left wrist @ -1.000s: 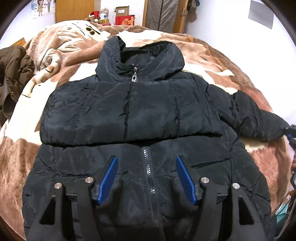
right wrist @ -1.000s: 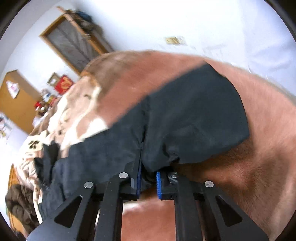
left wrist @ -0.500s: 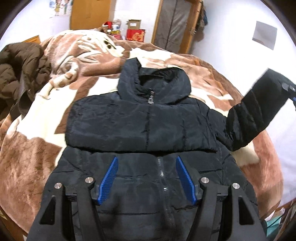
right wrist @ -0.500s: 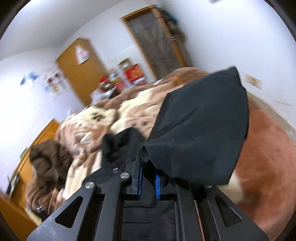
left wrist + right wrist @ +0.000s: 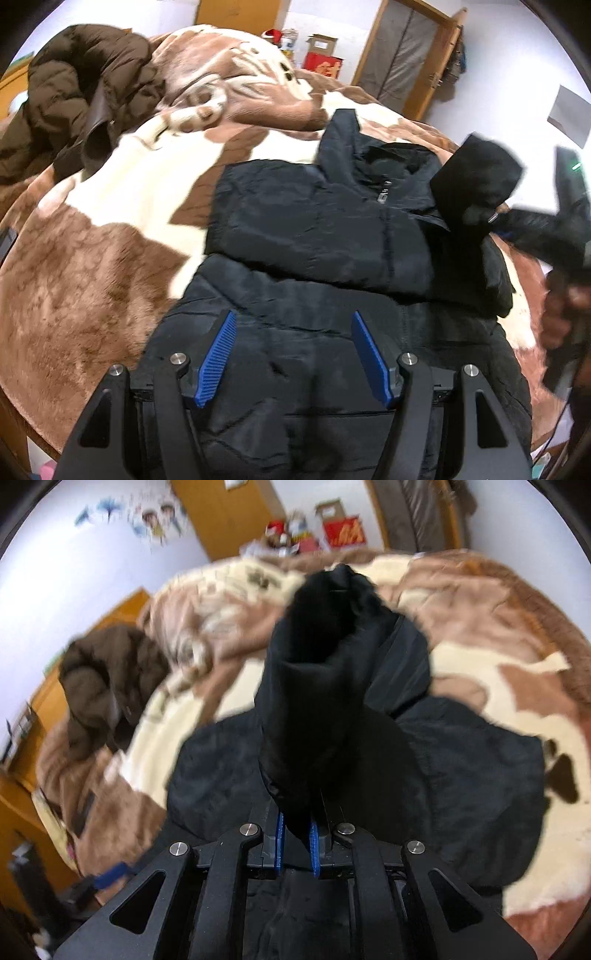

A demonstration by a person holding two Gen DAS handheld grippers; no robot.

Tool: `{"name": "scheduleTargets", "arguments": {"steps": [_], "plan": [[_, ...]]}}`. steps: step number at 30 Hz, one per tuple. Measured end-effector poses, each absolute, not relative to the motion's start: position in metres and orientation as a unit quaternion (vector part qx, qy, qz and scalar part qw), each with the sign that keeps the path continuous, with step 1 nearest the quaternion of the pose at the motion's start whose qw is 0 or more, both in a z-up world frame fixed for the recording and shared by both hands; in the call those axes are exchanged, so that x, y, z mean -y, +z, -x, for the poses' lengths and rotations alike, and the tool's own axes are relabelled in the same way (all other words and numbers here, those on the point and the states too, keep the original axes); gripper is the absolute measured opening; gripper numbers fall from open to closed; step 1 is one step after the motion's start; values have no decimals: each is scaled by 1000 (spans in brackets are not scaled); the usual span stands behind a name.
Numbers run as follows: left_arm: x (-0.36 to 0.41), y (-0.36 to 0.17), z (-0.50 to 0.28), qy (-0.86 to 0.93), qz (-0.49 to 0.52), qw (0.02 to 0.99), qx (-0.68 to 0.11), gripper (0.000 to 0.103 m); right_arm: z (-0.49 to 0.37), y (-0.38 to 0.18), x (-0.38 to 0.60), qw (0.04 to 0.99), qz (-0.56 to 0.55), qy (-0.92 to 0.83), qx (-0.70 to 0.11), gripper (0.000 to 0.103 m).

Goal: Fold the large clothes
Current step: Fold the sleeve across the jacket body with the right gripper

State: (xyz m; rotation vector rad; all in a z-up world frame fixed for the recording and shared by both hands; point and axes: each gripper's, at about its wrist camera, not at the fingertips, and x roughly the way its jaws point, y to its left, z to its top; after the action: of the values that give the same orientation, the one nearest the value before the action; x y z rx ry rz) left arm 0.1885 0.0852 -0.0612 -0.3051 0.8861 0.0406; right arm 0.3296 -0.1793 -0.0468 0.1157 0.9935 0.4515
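The black puffer jacket (image 5: 321,236) lies flat on the blanket (image 5: 92,266) under your left gripper (image 5: 291,354), whose jaws stand apart and empty. Your right gripper (image 5: 295,834), jaws just easing wider, pinches the sleeve (image 5: 325,686) above the chest, hiding the collar. A brown coat (image 5: 81,99) lies far left; beyond, a red box (image 5: 322,66), print unreadable.

A bed is carrying everything, covered by a plush brown-and-cream blanket (image 5: 110,258) that is spreading across its whole top; a black puffer jacket (image 5: 314,236) is lying flat on the blanket, front up; a crumpled brown coat (image 5: 74,107) is lying on the blanket well apart from the jacket, beyond its far left side.
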Motion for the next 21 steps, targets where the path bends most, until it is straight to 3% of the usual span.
{"name": "scheduleTargets", "arguments": {"steps": [2,4,6,14,21], "plan": [[-92,-65,-190,24,151,890,-430,67,-335,-72,166,836,-56,224,-497,22],[-95,-69,-192,26,154,888,-433,67,-336,-84,160,839,-67,219,-493,40],[-97,-70,-194,26,156,887,-434,67,-333,-88,154,842,-69,228,-485,51],[-77,-47,-226,-1,139,900,-414,70,-302,-33,205,855,-101,286,-421,52],[-24,-37,-297,-54,105,910,-397,70,-333,-42,317,894,-111,118,-418,50]]}}
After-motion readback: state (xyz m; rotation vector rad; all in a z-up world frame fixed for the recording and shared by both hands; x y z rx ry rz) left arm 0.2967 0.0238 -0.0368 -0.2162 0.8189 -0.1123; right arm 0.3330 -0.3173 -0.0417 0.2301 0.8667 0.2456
